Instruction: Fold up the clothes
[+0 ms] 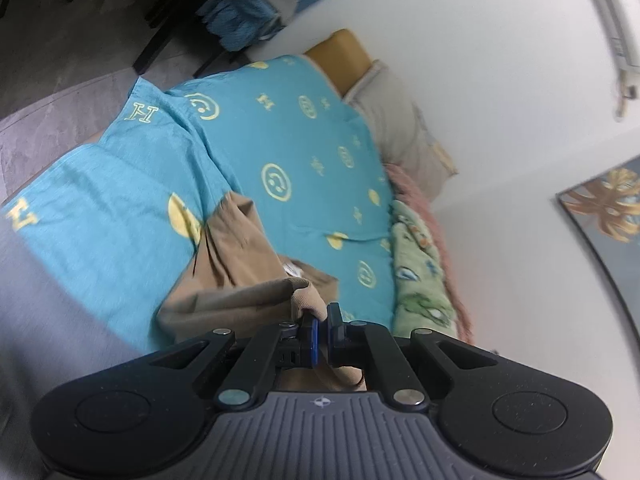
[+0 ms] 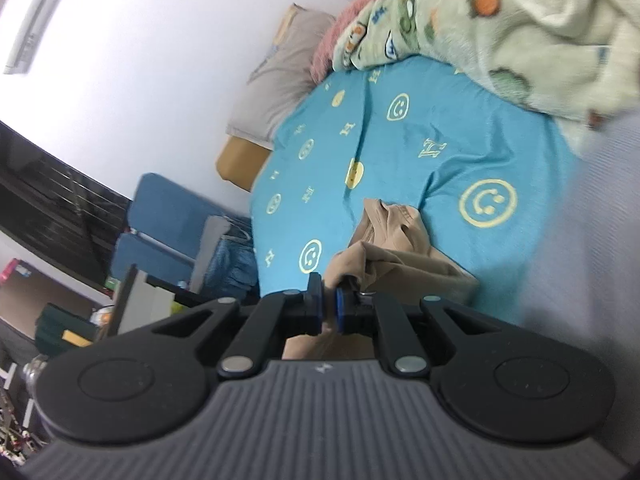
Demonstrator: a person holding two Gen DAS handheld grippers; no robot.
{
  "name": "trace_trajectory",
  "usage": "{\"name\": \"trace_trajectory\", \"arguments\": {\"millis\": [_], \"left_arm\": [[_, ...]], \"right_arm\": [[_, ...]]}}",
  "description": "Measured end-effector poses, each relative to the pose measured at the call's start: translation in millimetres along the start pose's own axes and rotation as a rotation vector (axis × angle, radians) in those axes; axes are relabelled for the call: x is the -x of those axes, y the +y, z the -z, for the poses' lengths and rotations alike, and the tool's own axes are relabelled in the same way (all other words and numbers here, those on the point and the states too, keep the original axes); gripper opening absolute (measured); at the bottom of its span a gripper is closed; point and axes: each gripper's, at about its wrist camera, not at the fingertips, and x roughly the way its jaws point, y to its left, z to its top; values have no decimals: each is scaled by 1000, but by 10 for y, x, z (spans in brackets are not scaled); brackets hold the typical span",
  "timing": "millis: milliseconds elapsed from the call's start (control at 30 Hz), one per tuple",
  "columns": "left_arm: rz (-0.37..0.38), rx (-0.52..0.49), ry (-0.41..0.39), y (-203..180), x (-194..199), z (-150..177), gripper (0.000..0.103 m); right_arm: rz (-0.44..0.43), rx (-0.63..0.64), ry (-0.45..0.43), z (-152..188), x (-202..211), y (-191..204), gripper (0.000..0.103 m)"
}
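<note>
Left tongs (image 1: 322,322) and right tongs (image 2: 329,307) each clamped on tan garment (image 1: 236,264) (bunched) above turquoise bedsheet (image 1: 280,140).

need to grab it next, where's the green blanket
The green blanket is bunched along the blue sheet's edge, beside the pink blanket.

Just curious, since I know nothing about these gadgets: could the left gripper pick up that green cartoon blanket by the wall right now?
Probably not as things stand. The left gripper is shut on the tan garment, so it has no free jaws. The green blanket itself lies uncovered at the far edge of the blue sheet.
</note>
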Motion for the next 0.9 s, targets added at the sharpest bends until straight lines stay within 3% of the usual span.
{"name": "trace_trajectory", "arguments": {"millis": [233,467,667,800,900], "left_arm": [[-108,20,9,3,-946,-560,4],[-200,-8,36,121,-1779,-845,4],[-229,-90,14,124,-2190,-949,4],[-250,-173,-7,78,-2381,-962,5],[-268,-212,13,106,-2487,-941,6]], "right_arm": [[80,18,66,-292,-1006,112,10],[158,-21,155,-464,-1880,-99,10],[165,1,195,-560,-2268,-159,10],[161,98,193,-583,-2447,-90,12],[180,104,220,-571,-2555,-154,12]]}}
